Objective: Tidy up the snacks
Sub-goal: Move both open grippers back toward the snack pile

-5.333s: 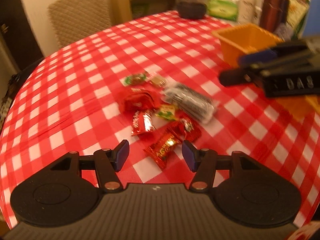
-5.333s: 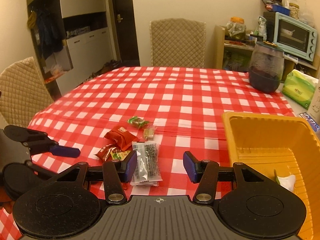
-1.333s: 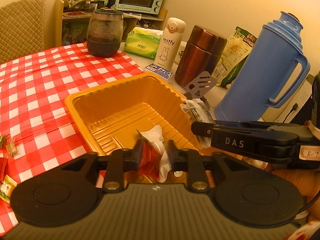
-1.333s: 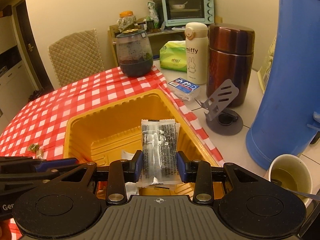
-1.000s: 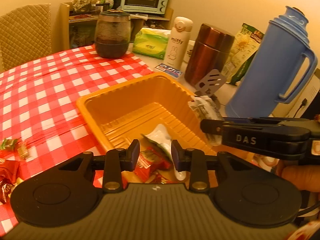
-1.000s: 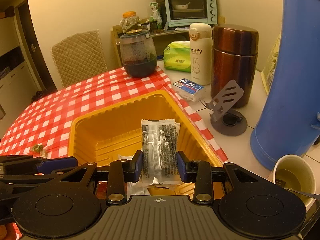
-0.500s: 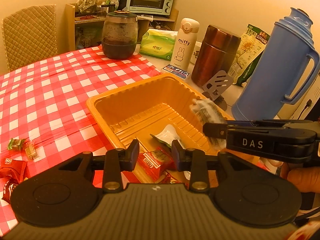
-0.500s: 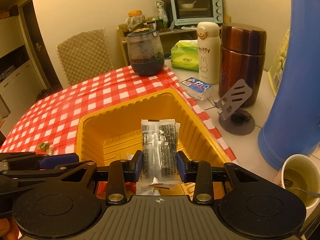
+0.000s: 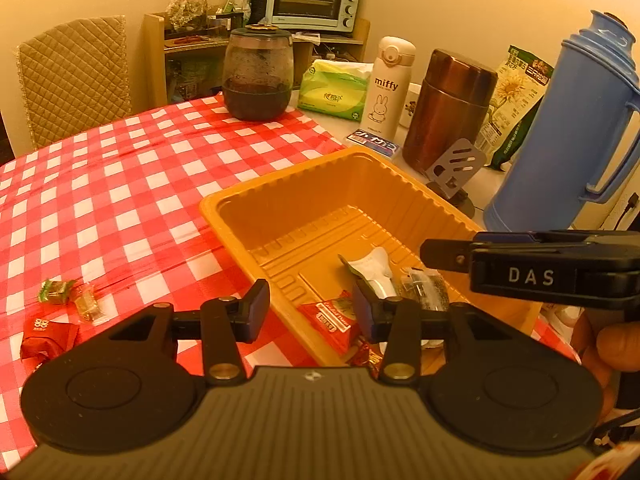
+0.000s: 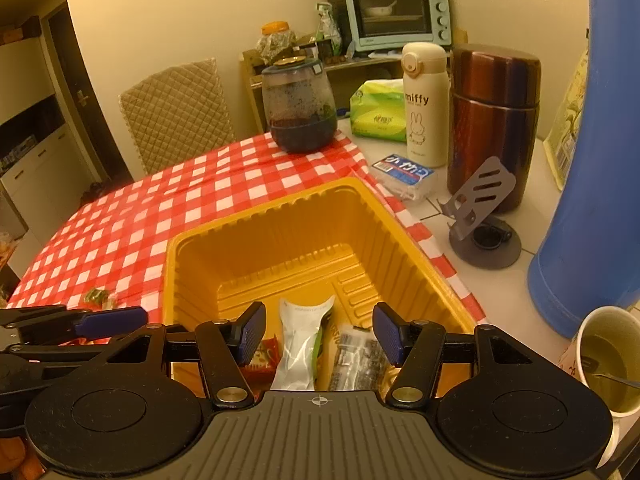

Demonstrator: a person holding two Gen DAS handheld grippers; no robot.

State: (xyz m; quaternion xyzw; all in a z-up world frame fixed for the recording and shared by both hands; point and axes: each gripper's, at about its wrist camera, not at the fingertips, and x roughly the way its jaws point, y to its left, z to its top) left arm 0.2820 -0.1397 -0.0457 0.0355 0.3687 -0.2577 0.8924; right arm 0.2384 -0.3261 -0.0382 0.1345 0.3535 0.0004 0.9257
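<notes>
Both hand-held grippers had just been opening. The left hand-held gripper (image 9: 308, 310) and right hand-held gripper (image 10: 318, 334) gaped empty over the ribbed orange plastic tray (image 10: 280, 240). On its floor near the front wall lay a crinkly red wrapped snack (image 9: 334, 320), a white foil sachet (image 10: 300, 340) and a clear packet of dark seaweed (image 10: 356, 356). More small sweets (image 9: 60, 300) lay on the checked-cloth worktop (image 9: 120, 200).

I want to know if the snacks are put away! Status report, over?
Both grippers just opened, empty. Dark packet, red snack in yellow tray. Candies left on cloth.
</notes>
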